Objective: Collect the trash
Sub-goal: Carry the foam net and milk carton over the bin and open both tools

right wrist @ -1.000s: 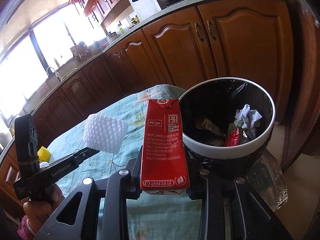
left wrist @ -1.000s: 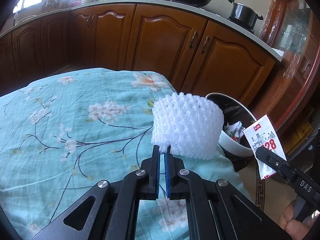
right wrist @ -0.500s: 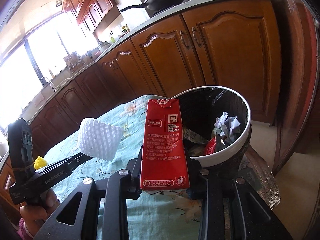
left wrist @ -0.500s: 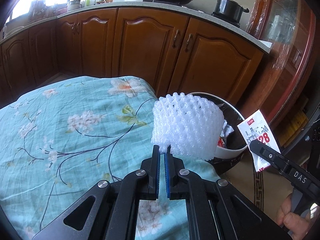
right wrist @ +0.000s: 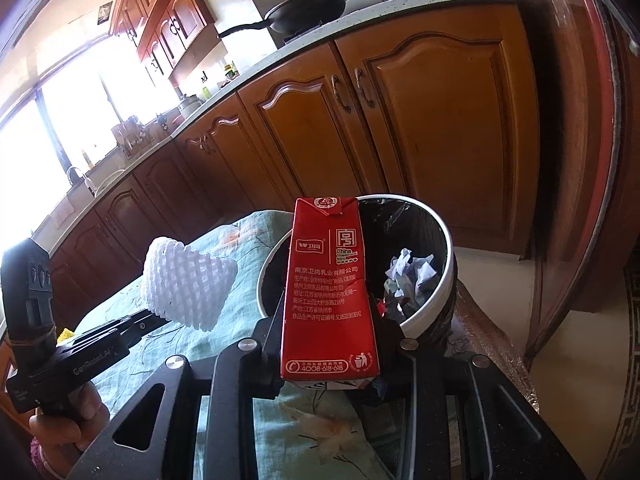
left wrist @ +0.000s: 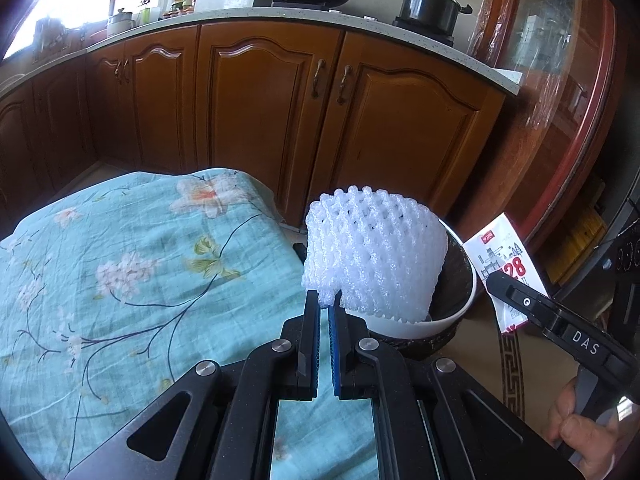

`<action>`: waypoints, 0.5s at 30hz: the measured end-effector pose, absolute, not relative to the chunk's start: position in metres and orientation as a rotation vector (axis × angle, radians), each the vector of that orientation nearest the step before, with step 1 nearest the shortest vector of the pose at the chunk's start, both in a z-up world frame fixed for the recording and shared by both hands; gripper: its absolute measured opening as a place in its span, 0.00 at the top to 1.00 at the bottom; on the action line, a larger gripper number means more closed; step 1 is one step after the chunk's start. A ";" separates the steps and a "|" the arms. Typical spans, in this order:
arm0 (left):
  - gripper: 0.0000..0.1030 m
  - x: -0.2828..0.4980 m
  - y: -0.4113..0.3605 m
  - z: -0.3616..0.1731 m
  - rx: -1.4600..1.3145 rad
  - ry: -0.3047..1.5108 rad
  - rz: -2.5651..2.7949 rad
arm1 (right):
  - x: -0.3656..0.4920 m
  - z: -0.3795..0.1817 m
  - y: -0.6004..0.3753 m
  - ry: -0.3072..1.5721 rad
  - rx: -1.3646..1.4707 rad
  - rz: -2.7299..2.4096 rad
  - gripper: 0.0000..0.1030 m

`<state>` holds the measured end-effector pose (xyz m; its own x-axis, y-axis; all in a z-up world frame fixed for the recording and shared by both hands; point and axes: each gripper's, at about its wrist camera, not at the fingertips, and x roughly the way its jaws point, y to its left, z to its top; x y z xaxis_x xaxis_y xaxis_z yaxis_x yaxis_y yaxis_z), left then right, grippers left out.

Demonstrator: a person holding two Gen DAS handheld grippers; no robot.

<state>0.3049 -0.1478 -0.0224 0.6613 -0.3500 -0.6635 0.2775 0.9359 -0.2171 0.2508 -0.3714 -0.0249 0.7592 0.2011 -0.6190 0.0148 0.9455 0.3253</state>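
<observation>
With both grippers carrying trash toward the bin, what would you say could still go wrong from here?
1. The left gripper pinches only a bottom corner of the foam net; so light a piece might catch the rim of the bin or drift onto the tablecloth.
2. The right gripper holds the red carton low, so it could tip when released.
3. Both head for one opening and might collide.

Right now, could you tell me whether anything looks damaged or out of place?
Only minor things. The red carton in the right gripper is creased partway down one edge. The left gripper pinches the foam net by one corner only. Nothing has spilled around the bin.
</observation>
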 end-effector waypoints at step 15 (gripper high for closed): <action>0.97 0.360 -0.194 -0.032 -0.037 0.835 -0.366 | 0.291 -0.033 -0.383 0.769 0.262 0.105 0.69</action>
